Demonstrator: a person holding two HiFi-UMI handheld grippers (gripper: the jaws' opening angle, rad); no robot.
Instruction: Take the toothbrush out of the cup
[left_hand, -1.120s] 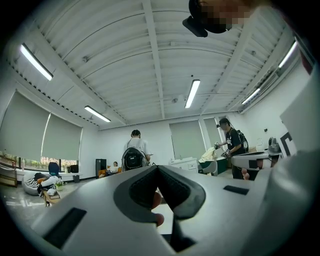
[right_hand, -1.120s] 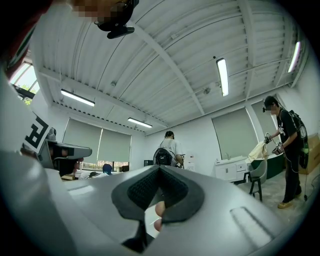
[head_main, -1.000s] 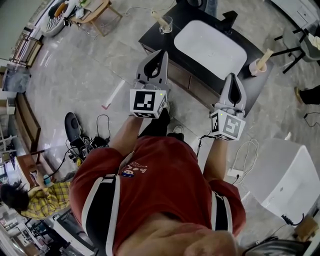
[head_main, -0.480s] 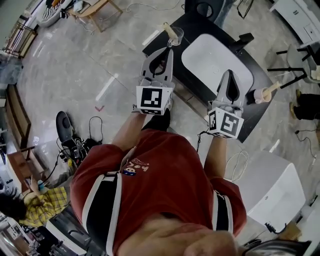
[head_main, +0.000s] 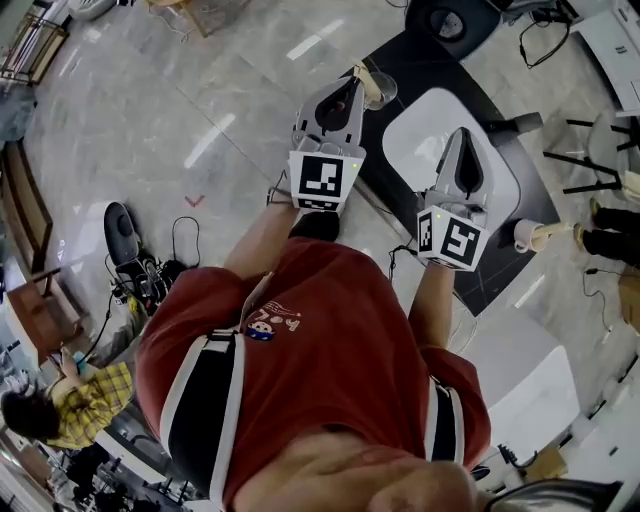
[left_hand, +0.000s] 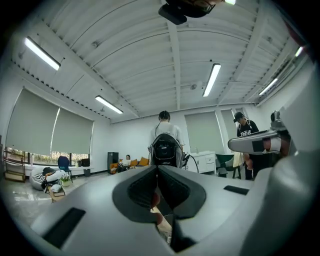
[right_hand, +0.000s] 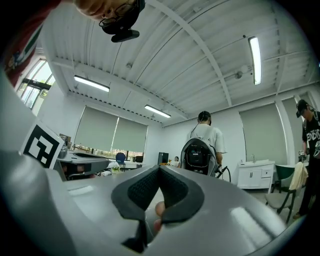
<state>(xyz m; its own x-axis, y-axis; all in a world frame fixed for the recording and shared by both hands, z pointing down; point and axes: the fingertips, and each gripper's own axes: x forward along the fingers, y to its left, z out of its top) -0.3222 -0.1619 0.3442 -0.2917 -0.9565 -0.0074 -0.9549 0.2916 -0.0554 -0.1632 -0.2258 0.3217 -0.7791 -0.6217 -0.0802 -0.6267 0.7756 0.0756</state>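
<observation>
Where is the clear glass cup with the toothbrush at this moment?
In the head view, the clear glass cup stands at the left end of the dark counter, left of the white basin, just beyond the left gripper.

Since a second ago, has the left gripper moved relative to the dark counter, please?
Yes. The left gripper has moved forward to the dark counter; its tip now appears next to the glass cup.

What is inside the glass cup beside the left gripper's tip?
A pale toothbrush leans out of the glass cup. The left gripper covers the cup's near edge, and the brush's lower end cannot be seen.
</observation>
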